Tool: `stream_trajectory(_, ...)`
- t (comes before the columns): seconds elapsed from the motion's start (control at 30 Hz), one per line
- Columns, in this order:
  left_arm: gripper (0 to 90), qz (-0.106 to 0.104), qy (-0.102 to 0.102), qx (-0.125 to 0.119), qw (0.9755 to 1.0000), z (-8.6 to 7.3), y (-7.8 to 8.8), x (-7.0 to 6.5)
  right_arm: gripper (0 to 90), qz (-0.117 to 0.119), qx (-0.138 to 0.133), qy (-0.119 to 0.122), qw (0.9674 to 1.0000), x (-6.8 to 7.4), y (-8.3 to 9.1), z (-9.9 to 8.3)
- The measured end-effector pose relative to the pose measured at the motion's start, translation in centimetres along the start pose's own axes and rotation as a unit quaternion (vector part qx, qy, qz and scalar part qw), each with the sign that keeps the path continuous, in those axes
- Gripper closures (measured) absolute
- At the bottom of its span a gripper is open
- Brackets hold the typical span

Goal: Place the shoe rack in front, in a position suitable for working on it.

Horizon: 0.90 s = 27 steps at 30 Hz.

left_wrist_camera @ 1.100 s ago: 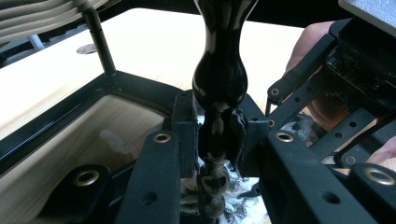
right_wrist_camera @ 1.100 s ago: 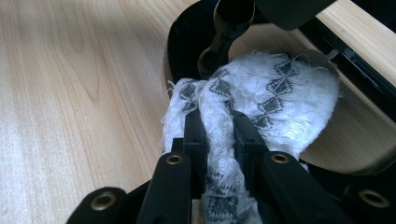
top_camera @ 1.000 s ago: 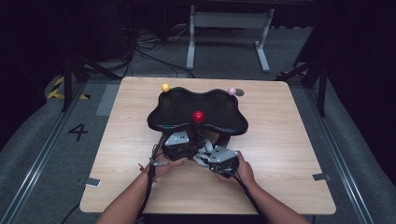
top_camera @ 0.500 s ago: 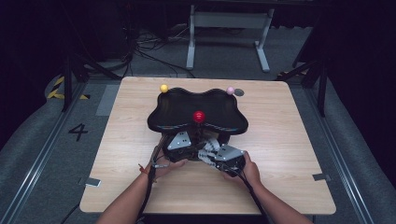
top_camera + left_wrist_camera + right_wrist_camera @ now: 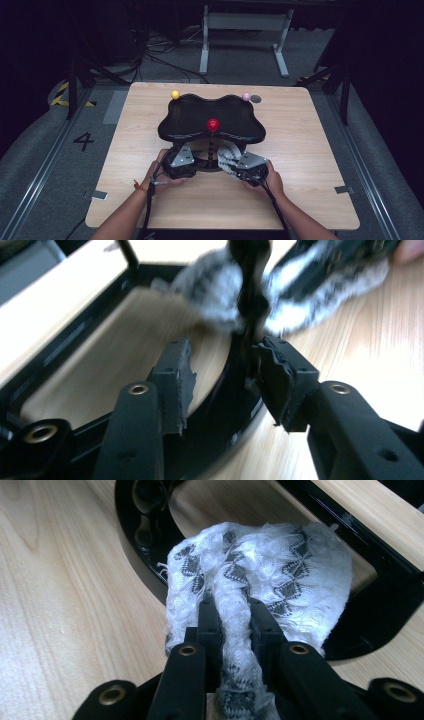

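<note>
A black stand with a wavy tray (image 5: pixel 185 127) on top rises from a ring base (image 5: pixel 225 405) on a twisted post (image 5: pixel 250 300). A red ball (image 5: pixel 213 123) tops the post. My left gripper (image 5: pixel 225 347) is at the base; its jaws have just been opening and now stand apart astride the ring, the post beside the right pad (image 5: pixel 280 375). My right gripper (image 5: pixel 234 607) is shut on a white cloth with a black pattern (image 5: pixel 260 560), which lies against the base ring (image 5: pixel 140 535). From above, the left gripper (image 5: pixel 196 161) and right gripper (image 5: pixel 229 164) flank the post (image 5: pixel 213 147).
A yellow ball (image 5: pixel 175 94) and a pink ball (image 5: pixel 246 95) sit at the tray's far corners. The stand is on a wooden table (image 5: pixel 310 150), with bare wood to both sides and in front. Beyond the table are a dark floor, cables and a metal frame (image 5: pixel 240 30).
The left jaws have come apart off the post. The left hand has drawn slightly left and toward me. The right hand has shifted right with the cloth.
</note>
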<state>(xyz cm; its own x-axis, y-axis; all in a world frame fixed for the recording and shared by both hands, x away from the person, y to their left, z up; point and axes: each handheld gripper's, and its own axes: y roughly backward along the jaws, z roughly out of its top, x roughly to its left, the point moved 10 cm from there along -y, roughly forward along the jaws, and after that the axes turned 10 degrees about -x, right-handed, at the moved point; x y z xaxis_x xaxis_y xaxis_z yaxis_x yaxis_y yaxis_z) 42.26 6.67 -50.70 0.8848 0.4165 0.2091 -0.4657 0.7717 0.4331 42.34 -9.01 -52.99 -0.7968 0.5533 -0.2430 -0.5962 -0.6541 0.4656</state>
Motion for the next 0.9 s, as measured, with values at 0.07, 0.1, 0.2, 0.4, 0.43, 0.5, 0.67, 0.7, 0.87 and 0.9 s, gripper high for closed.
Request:
stream_trajectory(0.07,52.9,0.001,0.002,0.023,0.9997,-1.3,0.5,0.2,79.7,-0.001,0.001,-0.002,1.0,-0.2,0.0,-0.1)
stream_trajectory(0.1,51.2,0.003,0.01,0.034,0.9994,-2.0,0.7,0.4,79.7,-0.002,0.001,-0.001,1.0,-0.3,0.0,-0.2)
stream_trajectory(0.2,49.3,0.012,0.025,0.052,0.9983,-3.6,1.4,1.1,79.7,-0.003,0.002,-0.004,1.0,-0.5,0.1,-0.3)
stream_trajectory(0.4,45.4,0.026,0.049,0.047,0.9974,-4.6,1.6,2.1,79.6,-0.004,0.004,-0.007,1.0,-0.9,0.2,-0.6)
stream_trajectory(0.43,45.2,0.022,0.052,0.046,0.9974,-4.7,1.4,2.0,79.6,-0.006,0.005,-0.005,1.0,-1.0,0.2,-0.6)
stream_trajectory(0.5,44.9,0.013,0.05,0.045,0.9976,-4.5,1.0,1.7,79.6,-0.008,0.005,-0.007,0.9999,-1.2,0.2,-0.7)
stream_trajectory(0.67,43.5,-0.01,0.029,0.045,0.9985,-3.8,-0.5,0.7,79.6,-0.01,0.007,-0.006,0.9999,-1.7,0.2,-0.9)
stream_trajectory(0.7,42.5,-0.014,0.032,0.041,0.9986,-3.6,-0.8,0.5,79.6,-0.011,0.007,-0.006,0.9999,-1.7,0.2,-0.9)
stream_trajectory(0.87,47.3,-0.041,0.015,0.037,0.9984,-2.7,-2.4,-1.2,79.5,-0.011,0.008,-0.008,0.9999,-2.0,0.3,-1.1)
stream_trajectory(0.9,47.4,-0.042,0.013,0.03,0.9986,-2.4,-2.6,-1.5,79.4,-0.011,0.008,-0.008,0.9999,-2.0,0.3,-1.1)
